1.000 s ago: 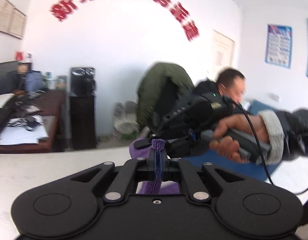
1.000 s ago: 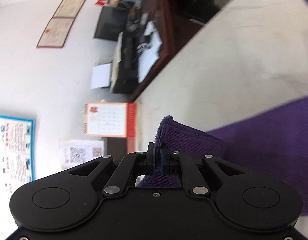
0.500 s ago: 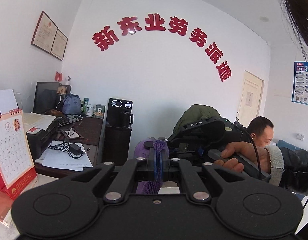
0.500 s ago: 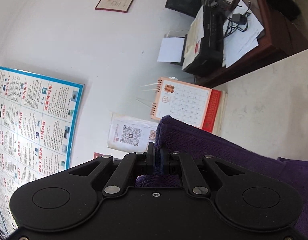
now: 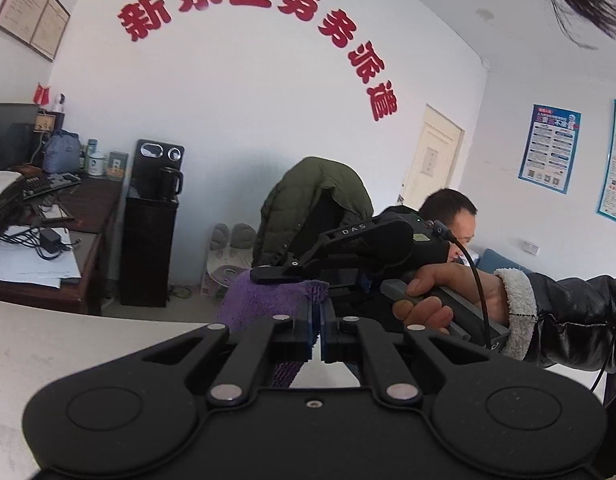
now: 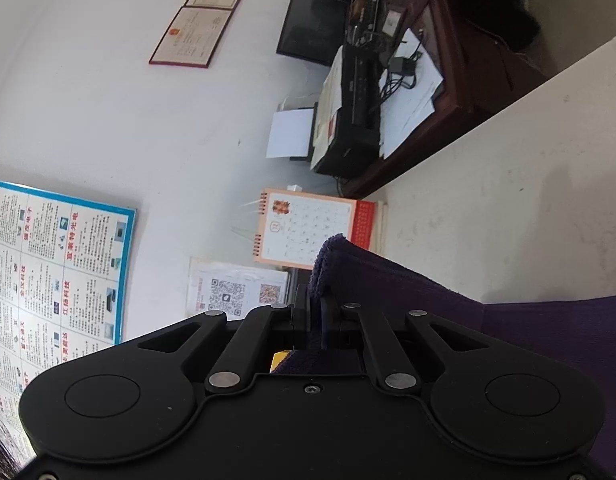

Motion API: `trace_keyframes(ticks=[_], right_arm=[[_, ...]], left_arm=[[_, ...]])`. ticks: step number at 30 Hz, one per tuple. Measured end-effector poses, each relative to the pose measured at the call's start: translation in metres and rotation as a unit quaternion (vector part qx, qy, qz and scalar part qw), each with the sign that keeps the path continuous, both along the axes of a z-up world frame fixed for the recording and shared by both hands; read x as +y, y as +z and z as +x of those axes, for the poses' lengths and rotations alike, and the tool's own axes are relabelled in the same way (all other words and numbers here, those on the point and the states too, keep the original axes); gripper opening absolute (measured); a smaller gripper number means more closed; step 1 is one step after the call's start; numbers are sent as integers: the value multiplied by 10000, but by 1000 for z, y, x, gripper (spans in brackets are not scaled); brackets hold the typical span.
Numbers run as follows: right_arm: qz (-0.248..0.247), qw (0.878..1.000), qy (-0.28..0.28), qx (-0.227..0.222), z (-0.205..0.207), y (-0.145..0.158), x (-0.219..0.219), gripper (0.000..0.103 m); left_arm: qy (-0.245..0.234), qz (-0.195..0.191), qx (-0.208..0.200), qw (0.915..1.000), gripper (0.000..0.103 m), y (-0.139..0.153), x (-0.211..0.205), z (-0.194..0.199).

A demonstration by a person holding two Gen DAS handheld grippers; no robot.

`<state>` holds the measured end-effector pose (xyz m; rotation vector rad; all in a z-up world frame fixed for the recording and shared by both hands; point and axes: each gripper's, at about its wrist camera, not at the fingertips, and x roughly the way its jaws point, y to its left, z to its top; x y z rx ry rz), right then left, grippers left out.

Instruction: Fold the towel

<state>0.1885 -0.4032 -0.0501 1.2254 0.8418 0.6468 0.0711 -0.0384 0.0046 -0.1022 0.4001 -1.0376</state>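
Your left gripper (image 5: 317, 322) is clamped tight on one corner of the purple towel (image 5: 264, 300), and your right gripper (image 6: 315, 312) is pinched shut on another corner, so the towel (image 6: 508, 320) is up off the pale counter (image 6: 508, 200) at that edge. From the right wrist view its long run heads away from the jaws toward the lower right, draping down onto the counter. Room-wise you've got a white wall with red lettering (image 5: 260, 12), a dark desk (image 5: 84, 216), a desk calendar (image 6: 308, 228), and someone seated (image 5: 452, 212) in the back.
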Motion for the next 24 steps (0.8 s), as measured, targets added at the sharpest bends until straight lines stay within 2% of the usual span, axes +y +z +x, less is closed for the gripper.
trace_keyframes(ticks=[6, 11, 17, 22, 24], right_arm=[[-271, 9981, -341, 431, -33, -36, -48, 4], [-457, 9951, -448, 759, -54, -62, -76, 4], [-424, 9938, -585, 849, -67, -76, -98, 4], [-403, 9945, -641, 726, -70, -72, -109, 4], [-487, 9943, -640, 703, -73, -74, -112, 4]], left_arm=[[-623, 282, 478, 9965, 3, -37, -52, -8], [-944, 446, 649, 9924, 3, -55, -82, -9], [-1222, 521, 610, 9893, 3, -54, -108, -3], [-1435, 561, 542, 9866, 3, -55, -120, 0], [-1530, 692, 594, 9840, 3, -64, -128, 1]])
